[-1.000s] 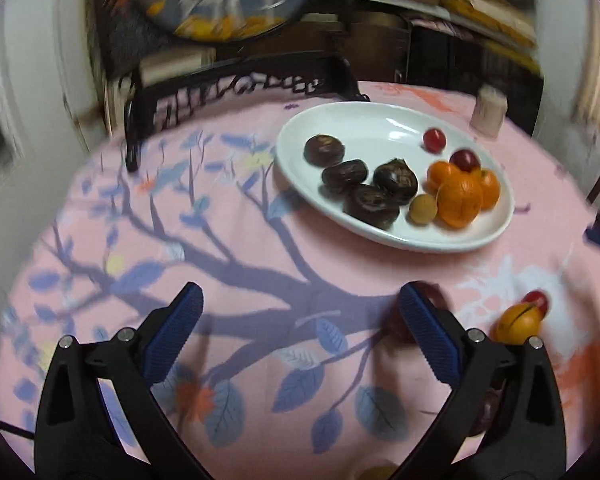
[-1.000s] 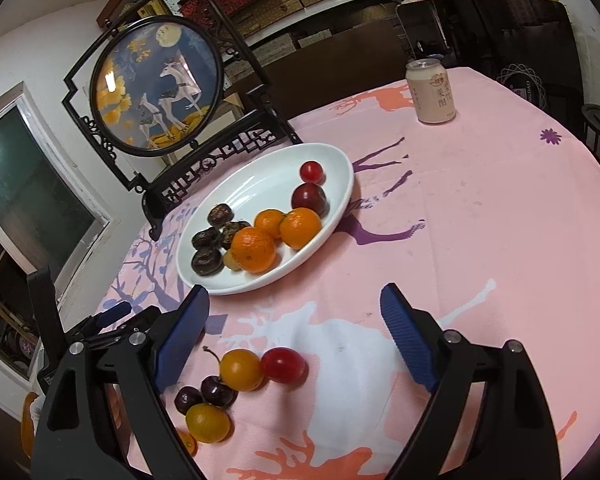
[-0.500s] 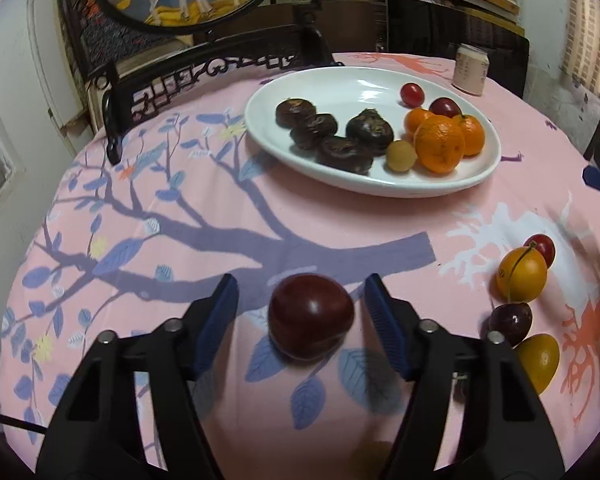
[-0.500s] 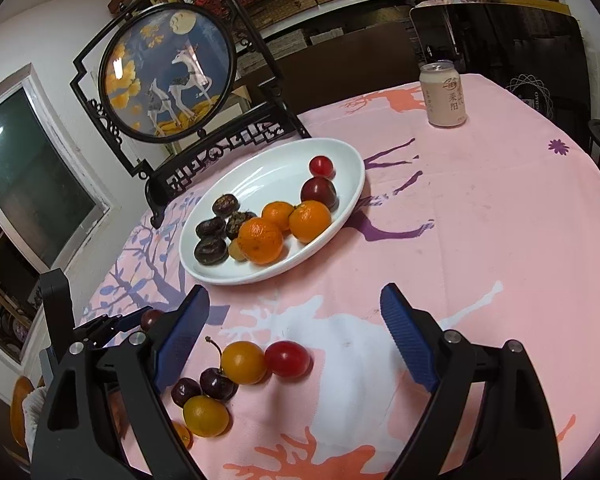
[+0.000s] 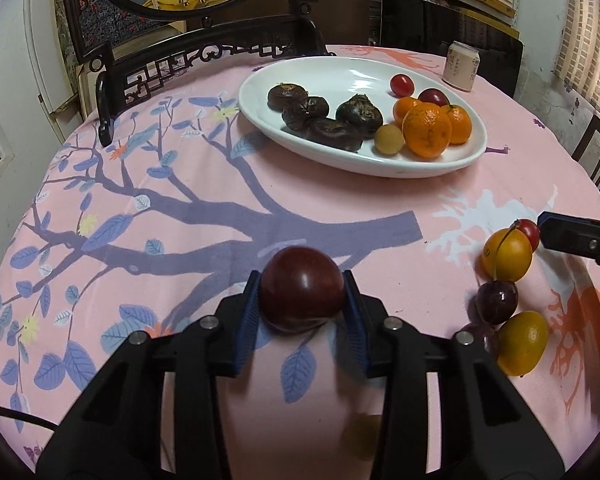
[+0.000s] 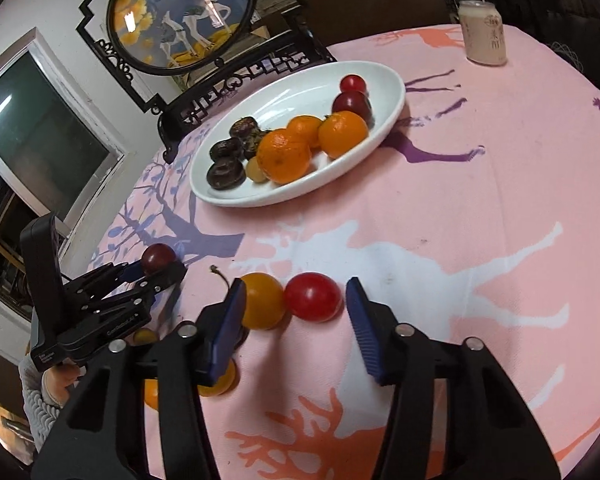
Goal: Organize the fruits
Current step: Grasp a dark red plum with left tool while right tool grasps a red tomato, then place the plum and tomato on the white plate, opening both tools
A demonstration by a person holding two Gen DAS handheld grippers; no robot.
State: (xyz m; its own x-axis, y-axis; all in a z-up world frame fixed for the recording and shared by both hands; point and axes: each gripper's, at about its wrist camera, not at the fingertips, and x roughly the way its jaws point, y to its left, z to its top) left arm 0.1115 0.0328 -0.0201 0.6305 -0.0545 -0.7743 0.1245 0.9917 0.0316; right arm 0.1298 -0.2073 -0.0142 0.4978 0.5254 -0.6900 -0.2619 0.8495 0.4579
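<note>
My left gripper is shut on a dark red plum, just above the pink tablecloth; it also shows in the right wrist view. My right gripper is open, its fingers either side of a yellow fruit and a red cherry tomato on the cloth. A white oval plate at the back holds oranges, dark chestnut-like fruits, a small tan fruit, a plum and a cherry tomato.
Loose fruits lie at the right in the left wrist view: a yellow fruit, dark cherries and another yellow fruit. A drink can stands behind the plate. A black-framed round screen stands at the table's far edge.
My left gripper has closed on the dark red plum. My right gripper has come down and forward and narrowed around the yellow fruit and red tomato.
</note>
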